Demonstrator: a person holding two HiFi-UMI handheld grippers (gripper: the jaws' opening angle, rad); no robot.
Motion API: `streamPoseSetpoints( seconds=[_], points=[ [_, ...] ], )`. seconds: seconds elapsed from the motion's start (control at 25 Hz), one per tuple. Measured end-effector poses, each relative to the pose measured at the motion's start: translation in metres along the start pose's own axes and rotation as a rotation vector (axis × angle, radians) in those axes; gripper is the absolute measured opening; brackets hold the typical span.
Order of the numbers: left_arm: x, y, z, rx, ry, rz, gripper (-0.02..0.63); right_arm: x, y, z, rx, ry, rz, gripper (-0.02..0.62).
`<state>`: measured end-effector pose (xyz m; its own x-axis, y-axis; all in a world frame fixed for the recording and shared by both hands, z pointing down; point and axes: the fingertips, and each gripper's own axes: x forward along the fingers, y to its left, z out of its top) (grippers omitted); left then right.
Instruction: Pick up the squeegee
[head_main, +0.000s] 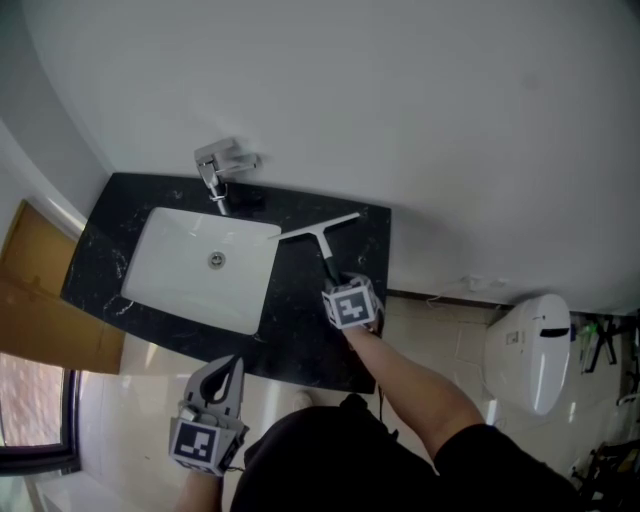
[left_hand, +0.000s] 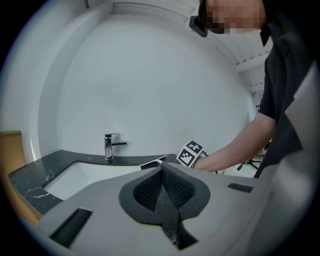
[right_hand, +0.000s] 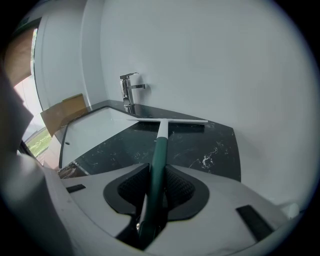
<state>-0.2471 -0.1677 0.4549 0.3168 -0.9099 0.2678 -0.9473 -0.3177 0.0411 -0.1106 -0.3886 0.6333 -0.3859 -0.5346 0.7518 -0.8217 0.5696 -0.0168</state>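
The squeegee (head_main: 322, 236), with a white blade and a dark green handle (right_hand: 159, 150), lies on the black marble counter (head_main: 305, 330) to the right of the sink. My right gripper (head_main: 338, 283) reaches over the counter's right part and is shut on the green handle, which runs between both pads (right_hand: 175, 187); the blade (right_hand: 170, 120) rests on the counter ahead. My left gripper (head_main: 226, 366) hangs in front of the counter's near edge, shut and empty, with its pads (left_hand: 172, 185) meeting. From the left gripper view the squeegee blade (left_hand: 152, 163) and the right gripper's marker cube (left_hand: 190, 154) show beyond it.
A white rectangular sink (head_main: 180, 285) is set in the counter, with a chrome faucet (head_main: 224, 166) behind it against the white wall. A white toilet (head_main: 532, 350) stands on the tiled floor to the right. Wooden panelling (head_main: 35, 290) borders the left side.
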Motion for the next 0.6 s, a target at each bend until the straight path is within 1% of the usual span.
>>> streamPoseSetpoints(
  seconds=[0.16,0.4,0.6],
  points=[
    [0.0,0.0,-0.001,0.002,-0.003,-0.005,0.002,-0.006,-0.014,0.005,0.004,-0.031,-0.046,0.103],
    [-0.001,-0.001,-0.001,0.011,-0.011,-0.025,0.002,-0.017,-0.017,0.013,0.006,-0.083,-0.063,0.1],
    [-0.003,-0.002,0.0,0.018,-0.019,-0.043,0.002,-0.028,-0.023,0.005,0.017,-0.089,-0.086,0.098]
  ],
)
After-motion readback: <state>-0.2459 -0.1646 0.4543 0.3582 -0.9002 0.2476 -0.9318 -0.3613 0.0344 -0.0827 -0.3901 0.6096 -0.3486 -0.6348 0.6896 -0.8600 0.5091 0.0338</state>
